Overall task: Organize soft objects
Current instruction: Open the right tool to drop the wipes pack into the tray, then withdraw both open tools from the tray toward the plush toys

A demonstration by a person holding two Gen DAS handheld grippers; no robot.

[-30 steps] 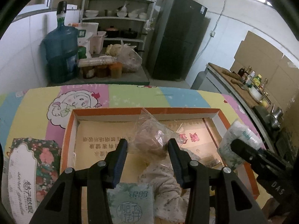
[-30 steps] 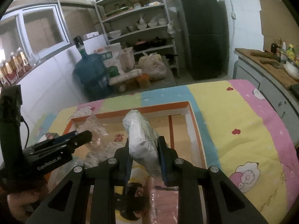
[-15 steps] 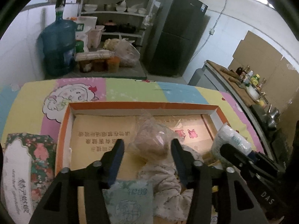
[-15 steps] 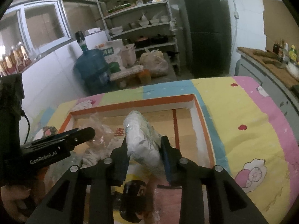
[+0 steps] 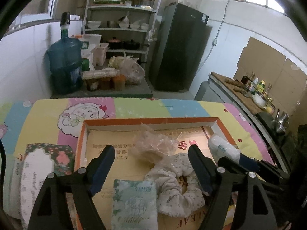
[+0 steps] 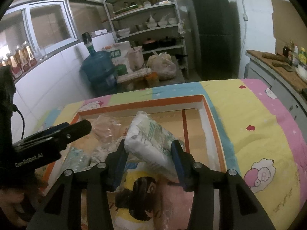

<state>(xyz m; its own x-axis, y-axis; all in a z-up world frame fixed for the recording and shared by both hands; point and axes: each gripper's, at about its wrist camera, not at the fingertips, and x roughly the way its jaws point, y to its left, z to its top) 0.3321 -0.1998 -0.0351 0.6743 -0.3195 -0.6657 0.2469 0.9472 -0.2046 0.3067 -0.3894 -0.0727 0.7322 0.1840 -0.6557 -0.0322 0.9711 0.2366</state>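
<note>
Two views show me the same orange-rimmed box (image 5: 222, 123) on the tabletop (image 5: 46, 113), but each one hides a different part. In my left wrist view my left gripper (image 5: 151, 156) has its jaws spread wide and they grasp nothing; between them, further in the box, lies a clear plastic bag (image 5: 153, 145) whose content I cannot make out. Below it I see a white crumpled cloth (image 5: 176, 180) and a pale green tissue pack (image 5: 134, 203), its lower end cut off by the frame. To the left of the box stands a floral box (image 5: 40, 164), partly outside the picture.

My right gripper (image 6: 149, 153) has a white tissue pack (image 6: 149, 140) between its jaws, tilted, above the right part of the box. The jaws stand close at both sides of it, but whether they press it I cannot tell. Only the right wrist view shows a yellow packet (image 6: 138, 191) under the jaws; its print is blurred.
</note>
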